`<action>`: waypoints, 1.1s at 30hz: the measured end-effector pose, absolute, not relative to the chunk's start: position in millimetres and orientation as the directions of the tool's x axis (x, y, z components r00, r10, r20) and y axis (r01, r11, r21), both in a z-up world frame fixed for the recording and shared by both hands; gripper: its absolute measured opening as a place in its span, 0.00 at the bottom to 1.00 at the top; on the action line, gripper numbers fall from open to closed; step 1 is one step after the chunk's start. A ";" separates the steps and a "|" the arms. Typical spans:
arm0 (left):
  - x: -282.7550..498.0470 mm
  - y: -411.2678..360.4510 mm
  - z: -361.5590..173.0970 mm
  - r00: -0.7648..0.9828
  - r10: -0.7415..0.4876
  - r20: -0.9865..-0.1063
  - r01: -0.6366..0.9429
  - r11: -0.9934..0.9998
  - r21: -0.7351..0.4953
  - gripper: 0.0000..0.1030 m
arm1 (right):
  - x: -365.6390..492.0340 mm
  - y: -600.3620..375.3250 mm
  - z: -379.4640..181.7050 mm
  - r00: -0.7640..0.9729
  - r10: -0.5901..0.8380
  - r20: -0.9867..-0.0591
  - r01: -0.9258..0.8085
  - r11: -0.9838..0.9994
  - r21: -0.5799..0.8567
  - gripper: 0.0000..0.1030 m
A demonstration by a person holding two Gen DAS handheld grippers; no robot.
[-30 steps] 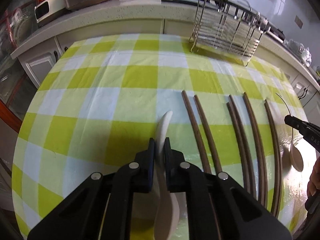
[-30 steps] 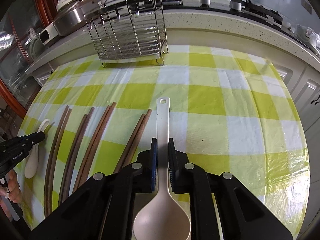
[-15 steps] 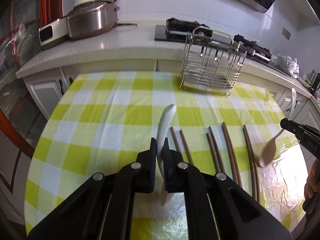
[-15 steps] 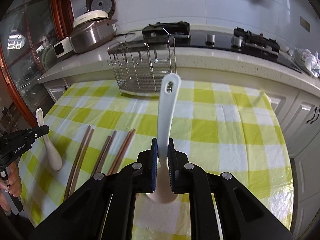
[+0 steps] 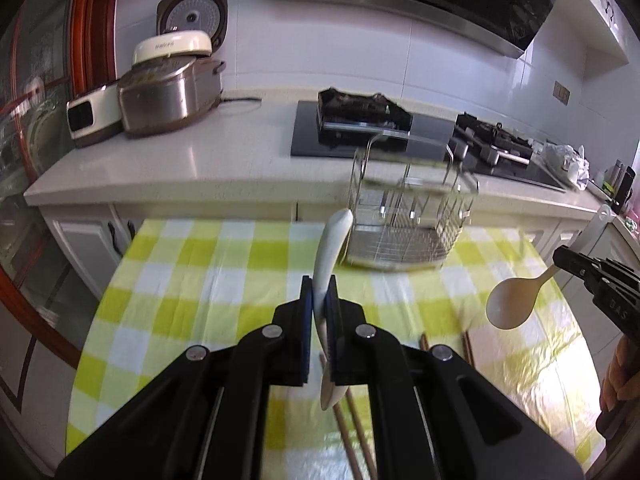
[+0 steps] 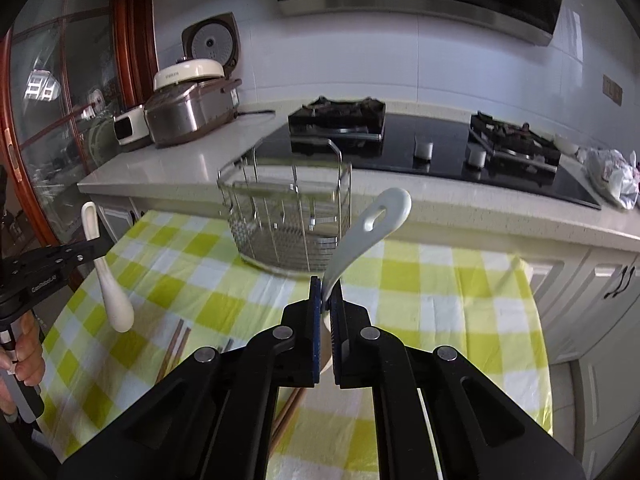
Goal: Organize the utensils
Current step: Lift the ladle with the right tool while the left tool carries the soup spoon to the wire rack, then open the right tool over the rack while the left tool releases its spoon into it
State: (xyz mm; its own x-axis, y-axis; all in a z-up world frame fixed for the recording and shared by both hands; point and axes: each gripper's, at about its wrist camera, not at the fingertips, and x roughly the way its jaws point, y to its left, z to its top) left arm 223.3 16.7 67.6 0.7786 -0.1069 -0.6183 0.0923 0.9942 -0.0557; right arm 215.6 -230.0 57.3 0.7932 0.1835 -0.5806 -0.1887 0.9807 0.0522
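My left gripper is shut on a white ceramic spoon, held in the air with its handle pointing up and forward. The same spoon shows at the left of the right wrist view. My right gripper is shut on a white rice paddle, handle tilted up to the right; its beige bowl shows in the left wrist view. A wire utensil rack stands at the table's far edge, ahead of both grippers. Brown chopsticks lie on the checked tablecloth below.
The table has a yellow-green checked cloth. Behind it runs a white counter with a steel cooker, a black cooktop and a crumpled bag. White cabinets stand to the right.
Both grippers have lifted their spoons off the table and risen, moving toward the wire rack. The paddle's handle now tilts to the right.
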 end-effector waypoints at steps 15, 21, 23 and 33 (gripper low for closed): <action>318.5 -26.9 143.7 0.817 -0.158 -0.555 0.142 0.987 -0.072 0.06 | 271.6 -215.2 146.1 0.847 0.195 -0.495 -0.256 0.965 -0.058 0.07; 364.3 -32.9 162.2 0.838 -0.188 -0.512 0.132 0.981 -0.144 0.06 | 313.7 -214.1 163.9 0.847 0.220 -0.484 -0.291 0.954 -0.074 0.07; 379.0 -34.0 161.3 0.838 -0.198 -0.509 0.126 0.977 -0.171 0.06 | 327.9 -216.3 162.7 0.837 0.251 -0.486 -0.313 0.949 -0.049 0.07; 425.3 -45.8 101.0 0.794 -0.221 -0.567 0.134 0.972 -0.192 0.06 | 374.9 -202.5 102.4 0.744 0.302 -0.596 -0.376 0.927 0.001 0.07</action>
State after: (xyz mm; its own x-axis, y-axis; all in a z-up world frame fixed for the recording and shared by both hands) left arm 425.3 -45.8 101.0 0.7936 -0.2209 -0.5669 0.1338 0.9723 -0.1915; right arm 374.9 -202.5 102.4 0.7438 0.3024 -0.5962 -0.3759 0.9267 0.0010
